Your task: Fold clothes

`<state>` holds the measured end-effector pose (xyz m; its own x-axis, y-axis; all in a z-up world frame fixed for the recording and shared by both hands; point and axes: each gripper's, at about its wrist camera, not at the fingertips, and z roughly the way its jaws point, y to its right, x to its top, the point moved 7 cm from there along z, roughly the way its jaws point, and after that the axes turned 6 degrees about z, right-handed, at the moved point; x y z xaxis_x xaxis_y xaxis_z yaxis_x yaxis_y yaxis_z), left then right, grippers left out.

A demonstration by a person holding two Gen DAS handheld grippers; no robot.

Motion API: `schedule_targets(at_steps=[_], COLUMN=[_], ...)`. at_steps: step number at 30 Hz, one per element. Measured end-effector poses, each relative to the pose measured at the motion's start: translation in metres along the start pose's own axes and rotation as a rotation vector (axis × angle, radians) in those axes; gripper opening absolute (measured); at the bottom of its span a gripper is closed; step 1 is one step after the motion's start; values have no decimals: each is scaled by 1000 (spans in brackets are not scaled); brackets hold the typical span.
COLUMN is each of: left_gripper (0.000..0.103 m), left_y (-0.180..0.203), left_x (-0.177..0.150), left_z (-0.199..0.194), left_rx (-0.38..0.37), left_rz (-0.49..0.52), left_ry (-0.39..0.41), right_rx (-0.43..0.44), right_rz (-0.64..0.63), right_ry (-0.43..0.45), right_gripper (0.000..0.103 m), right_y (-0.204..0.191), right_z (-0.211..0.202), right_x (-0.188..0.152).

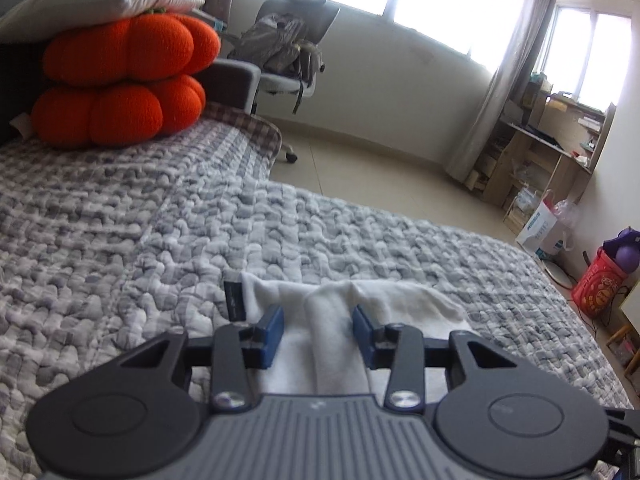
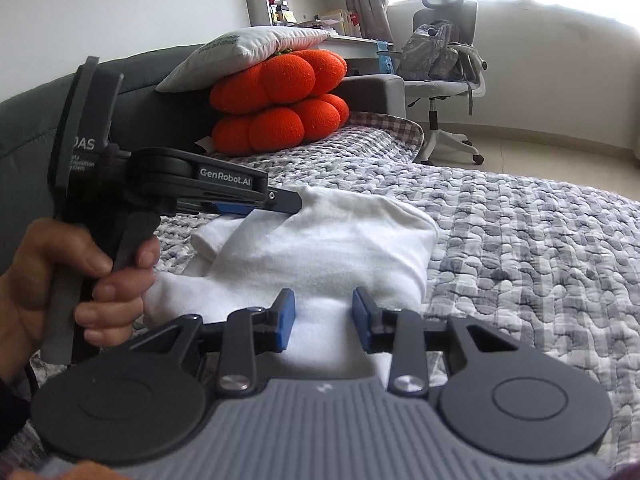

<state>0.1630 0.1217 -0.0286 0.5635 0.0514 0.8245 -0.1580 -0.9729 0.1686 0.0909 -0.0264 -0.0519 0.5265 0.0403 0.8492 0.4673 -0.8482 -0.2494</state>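
A folded white garment (image 1: 404,300) lies on the grey checked quilt (image 1: 120,240), with a dark tag (image 1: 234,300) at its left edge. My left gripper (image 1: 318,316) hovers over its near side, jaws apart. A raised fold of the cloth runs between the blue pads (image 1: 272,332), and they do not press on it. In the right wrist view the same garment (image 2: 332,236) is a thick white bundle. My right gripper (image 2: 323,304) stands open over its near edge, with cloth below the gap. A hand (image 2: 108,280) holds the left gripper (image 2: 286,200), seen side-on at the bundle's far left.
Two orange pumpkin cushions (image 2: 280,104) under a white pillow (image 2: 244,56) sit at the head of the bed against a dark backrest (image 2: 24,128). An office chair (image 2: 444,64) with a backpack stands past the bed's far edge. Wooden shelves (image 1: 540,152) and a red bag (image 1: 600,284) are at right.
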Motion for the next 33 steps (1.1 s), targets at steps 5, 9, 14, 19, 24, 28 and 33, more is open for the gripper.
schedule_targets(at_steps=[5, 9, 14, 19, 24, 28, 33], left_gripper=[40, 40, 40, 40, 40, 40, 40], left_y=[1, 3, 0, 2, 3, 2, 2], left_x=[-3, -5, -7, -8, -8, -7, -5], left_z=[5, 8, 8, 7, 7, 7, 4], left_rx=[15, 31, 27, 30, 31, 31, 33], left_rz=[12, 25, 22, 30, 36, 32, 18], left_ry=[-13, -20, -12, -5, -4, -5, -1], right_rx=[-19, -16, -3, 12, -15, -32, -47], right_rz=[-26, -12, 23, 38, -24, -36, -38], right_ry=[10, 12, 68, 82, 49, 50, 56], right_gripper=[37, 37, 37, 40, 40, 41, 41], right_y=[-3, -1, 0, 1, -6, -9, -10], right_z=[3, 2, -14, -33, -26, -21, -19], right_x=[-6, -6, 2, 6, -12, -19, -24])
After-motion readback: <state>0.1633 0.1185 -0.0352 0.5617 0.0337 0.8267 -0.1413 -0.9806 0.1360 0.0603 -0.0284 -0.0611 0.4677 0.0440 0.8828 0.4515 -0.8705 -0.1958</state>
